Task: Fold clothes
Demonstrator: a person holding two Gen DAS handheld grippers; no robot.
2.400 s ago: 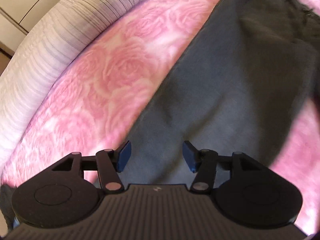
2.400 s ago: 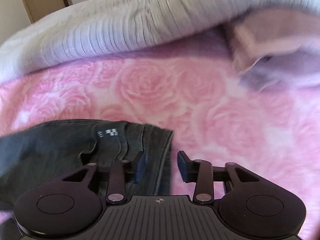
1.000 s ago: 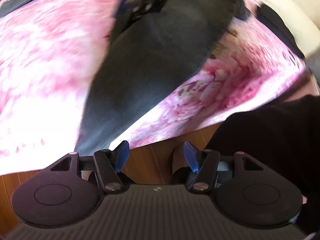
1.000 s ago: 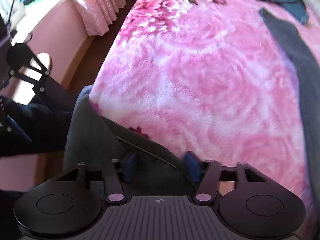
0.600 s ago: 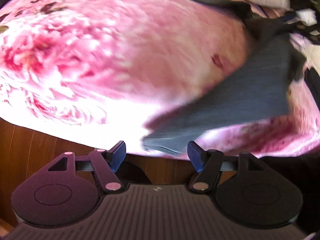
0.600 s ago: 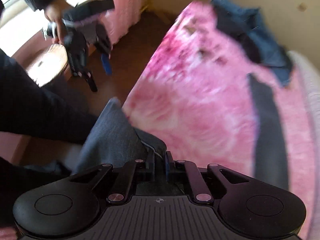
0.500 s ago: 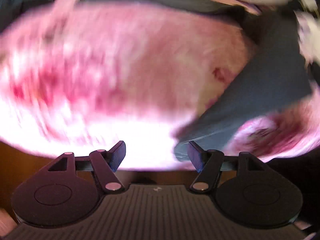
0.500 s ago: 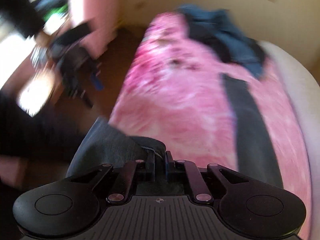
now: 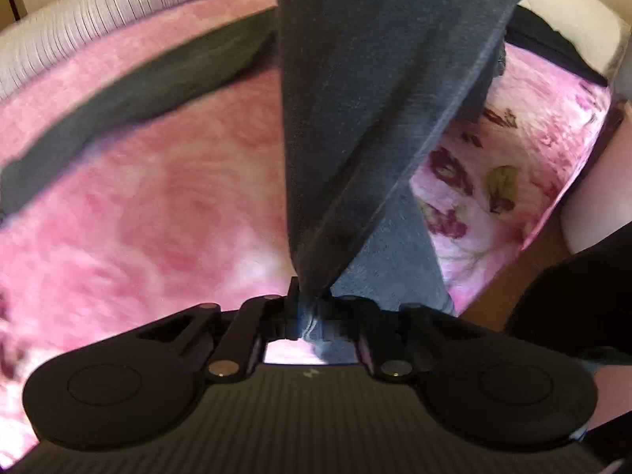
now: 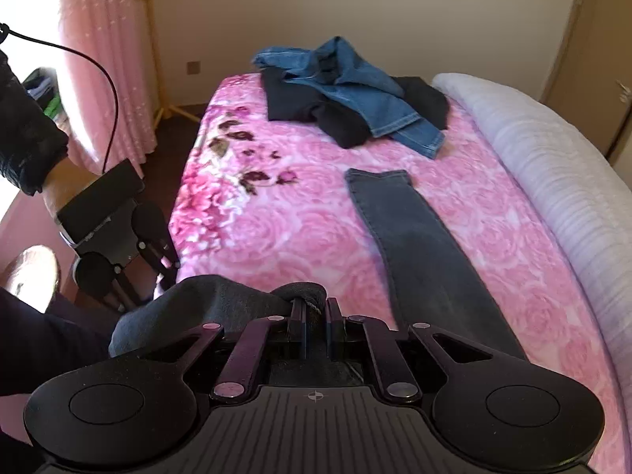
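Gripping grey jeans (image 9: 355,118), both tools clamped.

A fluffy pink blanket printed with roses (image 10: 276,237) covers the bed, its near corner carrying darker magenta blooms and olive leaves (image 9: 501,185). Along the bed's far side runs a long, ribbed white quilt rolled into a bolster (image 10: 553,166) — it also curves across the top left of the left wrist view (image 9: 98,8). Pale pink dotted curtains (image 10: 106,59) hang by a bright window, just beside a thin yellow pole (image 10: 152,39). The cream wall (image 10: 276,8) carries several small square switch plates (one low down, near the curtain) (image 10: 192,67). Dark brown wooden floor (image 10: 173,126) shows between curtain and bed — a wooden door with a lever handle (image 10: 620,94) stands at the far right.
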